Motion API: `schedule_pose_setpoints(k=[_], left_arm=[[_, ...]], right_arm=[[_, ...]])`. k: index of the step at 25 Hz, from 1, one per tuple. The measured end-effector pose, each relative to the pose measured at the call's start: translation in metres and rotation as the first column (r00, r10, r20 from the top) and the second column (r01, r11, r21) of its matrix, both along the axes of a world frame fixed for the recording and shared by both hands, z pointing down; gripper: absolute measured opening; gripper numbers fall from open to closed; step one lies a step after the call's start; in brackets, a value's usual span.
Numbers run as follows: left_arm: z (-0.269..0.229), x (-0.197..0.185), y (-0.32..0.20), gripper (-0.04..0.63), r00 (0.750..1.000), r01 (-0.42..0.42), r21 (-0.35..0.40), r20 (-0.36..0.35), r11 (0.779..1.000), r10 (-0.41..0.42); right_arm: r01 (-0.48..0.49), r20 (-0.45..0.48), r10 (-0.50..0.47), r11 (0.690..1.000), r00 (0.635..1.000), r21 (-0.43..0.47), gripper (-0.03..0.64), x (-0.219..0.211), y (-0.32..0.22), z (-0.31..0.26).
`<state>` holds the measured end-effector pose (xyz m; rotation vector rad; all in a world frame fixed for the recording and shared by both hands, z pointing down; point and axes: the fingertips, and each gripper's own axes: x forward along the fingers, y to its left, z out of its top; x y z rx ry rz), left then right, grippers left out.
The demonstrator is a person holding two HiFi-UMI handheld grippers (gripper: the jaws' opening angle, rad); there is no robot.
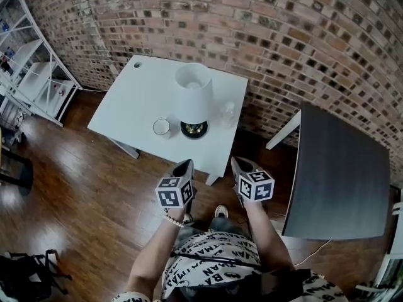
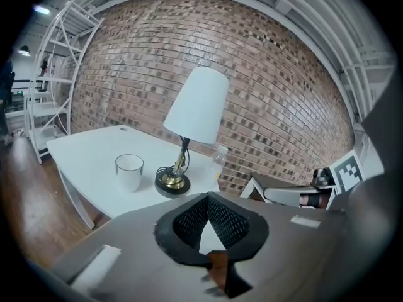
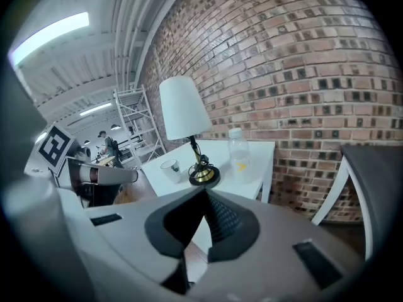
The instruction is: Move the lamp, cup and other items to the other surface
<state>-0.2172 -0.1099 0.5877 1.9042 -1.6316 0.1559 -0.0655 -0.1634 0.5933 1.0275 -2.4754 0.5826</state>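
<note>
left gripper (image 1: 186, 166) lay nearer the cup (image 1: 161, 127), right gripper (image 1: 240, 164) nearer the plastic bottle (image 1: 228, 113), lamp (image 1: 193, 96) upright between; both tongs closed, empty.

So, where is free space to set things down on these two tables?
The dark table shows a wholly bare top. On the white table, the part left of the cup is free. Cup, lamp and bottle crowd its right part.
</note>
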Motion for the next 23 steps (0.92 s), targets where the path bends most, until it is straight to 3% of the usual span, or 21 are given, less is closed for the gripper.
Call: schedule_pose_setpoints(k=[23], left_arm=[[-0.0051,-0.0016,0.0056,0.003,0.999,-0.05,0.032,-0.019,0.998,0.05]], right_arm=[[-0.049,-0.022,0.05,0.998,0.999,0.035,0.002,-0.0001,0.0086,-0.0096]])
